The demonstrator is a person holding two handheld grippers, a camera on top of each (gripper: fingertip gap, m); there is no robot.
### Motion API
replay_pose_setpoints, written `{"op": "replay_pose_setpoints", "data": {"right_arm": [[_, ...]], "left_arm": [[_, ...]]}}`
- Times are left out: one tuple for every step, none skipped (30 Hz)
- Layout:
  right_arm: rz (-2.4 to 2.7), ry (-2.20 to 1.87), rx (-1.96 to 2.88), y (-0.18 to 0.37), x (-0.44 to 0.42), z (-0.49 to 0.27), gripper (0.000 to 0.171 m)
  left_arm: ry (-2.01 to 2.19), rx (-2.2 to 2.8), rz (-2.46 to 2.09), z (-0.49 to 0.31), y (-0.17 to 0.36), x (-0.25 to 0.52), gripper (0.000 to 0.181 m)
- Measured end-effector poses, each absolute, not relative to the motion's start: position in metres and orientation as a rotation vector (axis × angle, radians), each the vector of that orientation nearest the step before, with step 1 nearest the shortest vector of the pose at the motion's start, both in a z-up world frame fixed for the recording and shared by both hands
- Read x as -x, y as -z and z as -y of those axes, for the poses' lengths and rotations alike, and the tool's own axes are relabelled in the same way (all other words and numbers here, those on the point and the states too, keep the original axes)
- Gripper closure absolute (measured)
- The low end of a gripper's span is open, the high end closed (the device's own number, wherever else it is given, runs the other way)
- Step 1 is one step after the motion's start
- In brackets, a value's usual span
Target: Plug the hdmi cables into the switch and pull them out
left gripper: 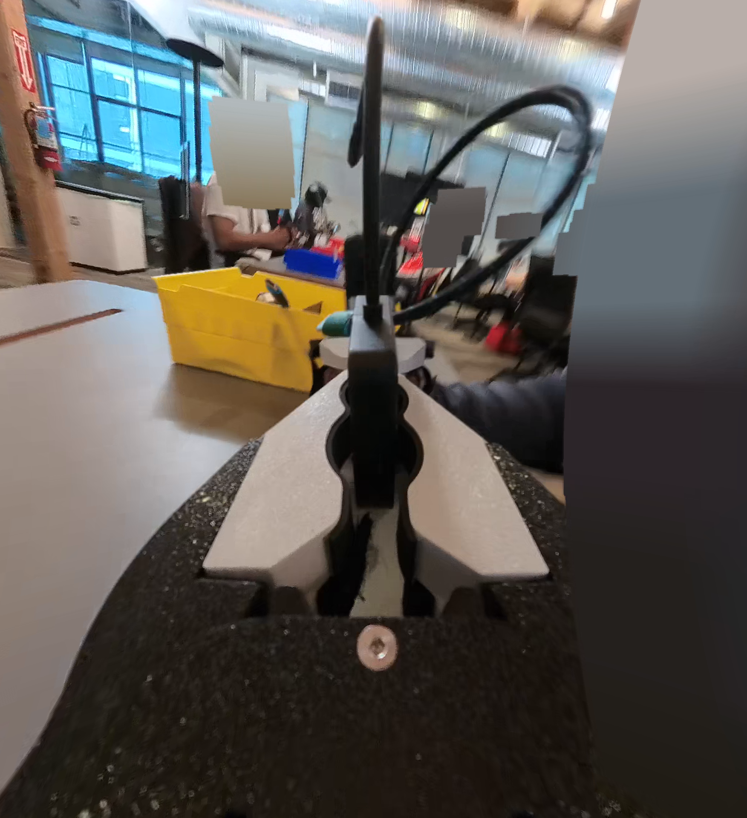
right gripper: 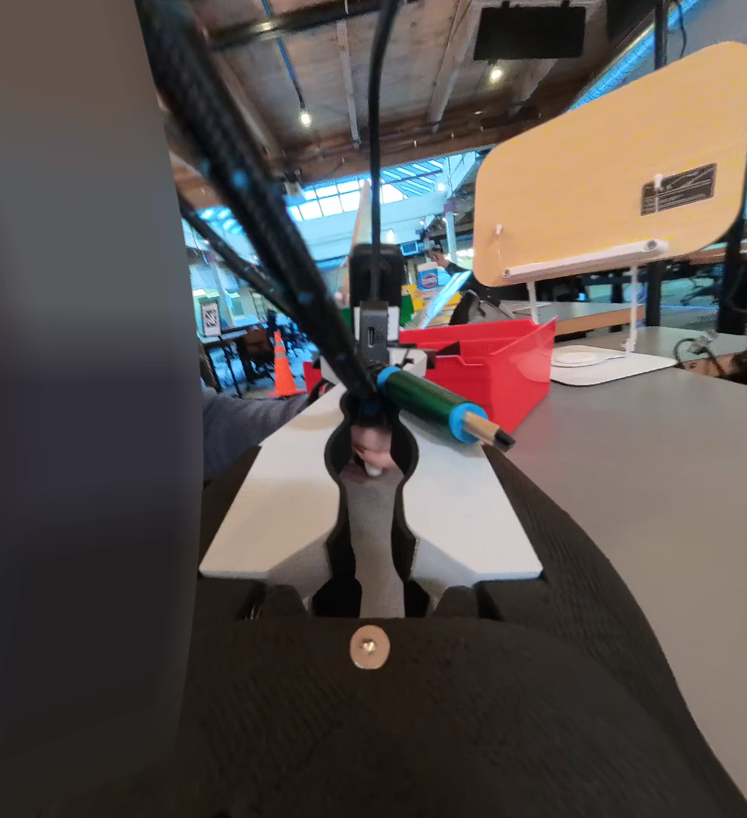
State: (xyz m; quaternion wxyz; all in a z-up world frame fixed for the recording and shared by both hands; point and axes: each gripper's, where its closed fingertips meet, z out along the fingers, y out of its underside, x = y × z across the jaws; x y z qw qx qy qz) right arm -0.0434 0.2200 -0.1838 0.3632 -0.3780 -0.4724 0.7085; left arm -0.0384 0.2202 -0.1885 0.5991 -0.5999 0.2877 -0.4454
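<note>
In the left wrist view my left gripper (left gripper: 371, 389) is shut on the black HDMI switch (left gripper: 371, 425), held edge-on, with a thin black cable (left gripper: 373, 177) rising from its far end. Just beyond it are the right gripper's white fingers (left gripper: 334, 352) and a green plug (left gripper: 336, 325). In the right wrist view my right gripper (right gripper: 369, 398) is shut on a braided HDMI cable (right gripper: 252, 212) right behind its green plug (right gripper: 424, 398). The plug's metal tip (right gripper: 489, 431) is free and points right. The switch (right gripper: 373, 336) is close behind it.
A yellow bin (left gripper: 238, 327) stands on the table (left gripper: 75, 420) to the left. A red bin (right gripper: 495, 367) stands on the table (right gripper: 650, 487) at the right, with a wooden board on a white stand (right gripper: 615, 168) behind it. A sleeve (left gripper: 504, 411) shows by the grippers. My left and right fingertips are right by each other.
</note>
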Motion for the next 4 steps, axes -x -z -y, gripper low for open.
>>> {"op": "replay_pose_setpoints", "data": {"right_arm": [[1.237,-1.778,0.967,0.186,0.044,-0.218,0.162],[1.262,-1.738,0.961,0.188,0.044,-0.215,0.162],[1.290,-1.706,0.950,0.189,0.044,-0.211,0.162],[1.322,-1.674,0.935,0.191,0.043,-0.206,0.162]], "left_arm": [[0.989,1.408,-0.698,-0.219,0.190,0.039,0.170],[0.959,1.420,-0.734,-0.216,0.193,0.039,0.170],[0.943,1.423,-0.764,-0.212,0.195,0.039,0.170],[0.933,1.426,-0.792,-0.207,0.197,0.039,0.170]]}}
